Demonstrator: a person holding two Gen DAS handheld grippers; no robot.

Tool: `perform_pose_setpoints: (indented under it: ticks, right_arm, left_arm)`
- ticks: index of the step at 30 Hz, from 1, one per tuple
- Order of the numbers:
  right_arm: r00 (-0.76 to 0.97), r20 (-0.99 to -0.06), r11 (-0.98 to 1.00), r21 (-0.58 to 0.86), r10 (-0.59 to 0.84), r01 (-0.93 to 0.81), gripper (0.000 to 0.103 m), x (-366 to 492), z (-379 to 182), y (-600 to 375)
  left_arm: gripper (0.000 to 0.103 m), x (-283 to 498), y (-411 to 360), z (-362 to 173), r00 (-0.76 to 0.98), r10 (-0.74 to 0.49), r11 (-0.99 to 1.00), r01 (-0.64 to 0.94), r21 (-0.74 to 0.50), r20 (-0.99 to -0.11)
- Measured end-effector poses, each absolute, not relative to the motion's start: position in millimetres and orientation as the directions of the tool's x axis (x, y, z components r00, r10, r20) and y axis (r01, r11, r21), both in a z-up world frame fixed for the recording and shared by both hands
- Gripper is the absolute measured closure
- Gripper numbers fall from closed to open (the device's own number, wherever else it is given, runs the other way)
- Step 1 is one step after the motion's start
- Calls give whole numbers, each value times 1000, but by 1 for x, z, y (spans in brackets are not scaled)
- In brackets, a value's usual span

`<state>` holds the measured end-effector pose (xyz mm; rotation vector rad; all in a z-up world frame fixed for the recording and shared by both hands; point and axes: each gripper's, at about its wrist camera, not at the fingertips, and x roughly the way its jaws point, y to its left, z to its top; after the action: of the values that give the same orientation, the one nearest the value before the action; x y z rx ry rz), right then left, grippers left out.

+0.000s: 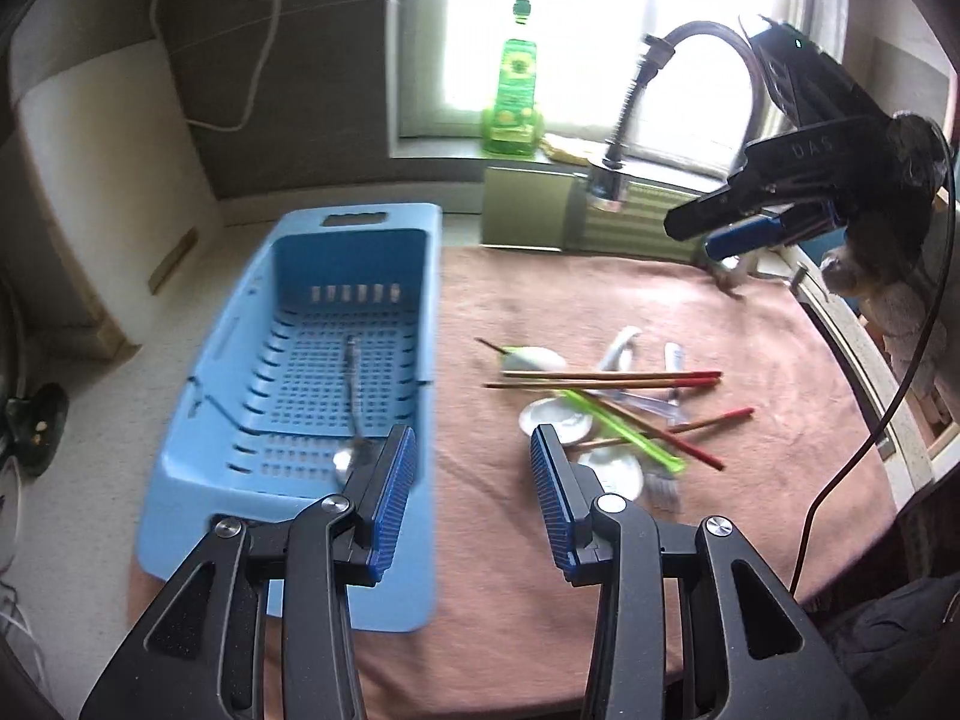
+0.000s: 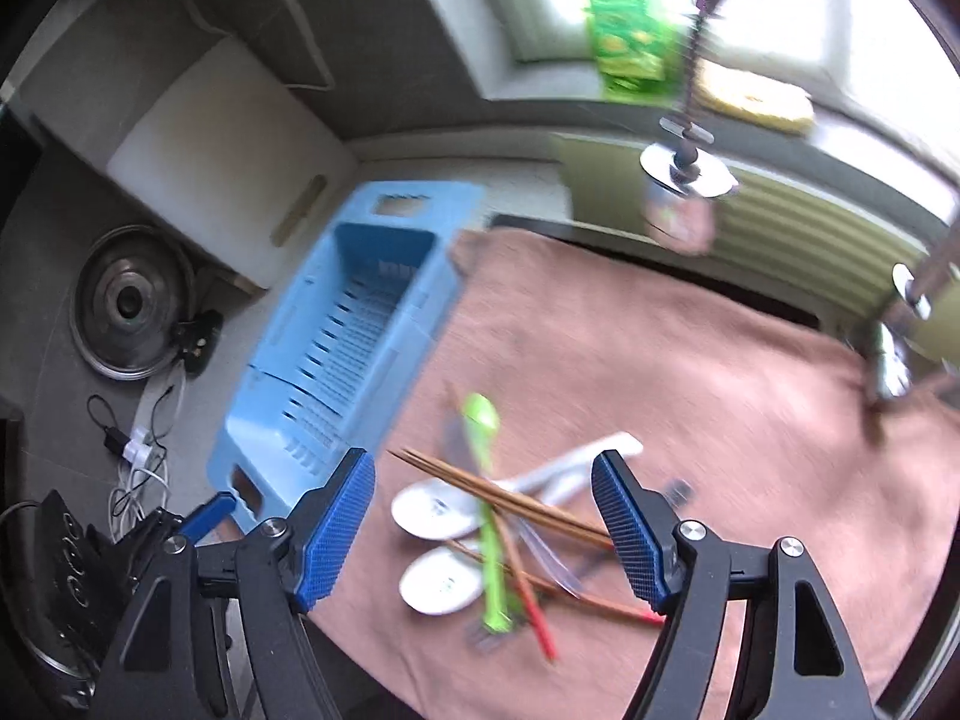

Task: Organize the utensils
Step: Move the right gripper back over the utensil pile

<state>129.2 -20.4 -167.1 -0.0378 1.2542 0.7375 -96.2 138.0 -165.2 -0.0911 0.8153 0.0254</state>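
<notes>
A light blue perforated basket lies on the left part of a pink towel, with one metal spoon inside it. To its right is a pile of utensils: wooden chopsticks, white ceramic spoons, a green plastic utensil and a fork. My left gripper is open and empty, between the basket and the pile. My right gripper hangs open above the pile, over chopsticks, white spoons and the green utensil, holding nothing. The basket lies to its left.
A faucet arches over the back right of the towel, and a green soap bottle stands on the windowsill. A white cutting board leans at the back left. A pot lid and cables lie left of the basket.
</notes>
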Motion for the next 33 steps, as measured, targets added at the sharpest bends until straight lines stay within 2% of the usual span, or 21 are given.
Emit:
perform_pose_setpoints:
  ticks: [3, 9, 16, 27, 29, 30, 32, 33]
  right_arm:
    - [80, -857, 765, 407, 508, -499, 32, 130, -176, -49]
    - [172, -829, 765, 385, 533, -517, 32, 118, -169, -95]
    - [172, -808, 762, 427, 563, -487, 32, 116, -179, -124]
    - [11, -768, 704, 582, 641, -406, 31, 100, -211, -114]
    - [-16, -769, 705, 594, 639, -387, 34, 95, -219, -110]
    - [-42, -764, 700, 611, 644, -370, 41, 93, -225, -108]
    - [-70, -768, 706, 617, 637, -348, 45, 91, -234, -106]
    - [-79, -770, 712, 619, 633, -332, 52, 89, -240, -106]
  left_arm:
    - [64, -93, 119, -167, 680, -31, 997, -30, -70, -732]
    - [64, -88, 96, -169, 671, -43, 998, -8, -65, -740]
    - [64, -79, 84, -164, 662, -23, 1000, 1, -30, -749]
    - [64, -54, 93, -156, 634, -28, 998, 67, 19, -773]
    - [64, -48, 92, -154, 633, -27, 995, 90, 39, -773]
    - [64, -46, 90, -154, 634, -36, 994, 104, 39, -772]
    - [64, -43, 89, -154, 633, -52, 992, 124, 35, -773]
    - [64, -42, 88, -156, 629, -64, 990, 137, 30, -775]
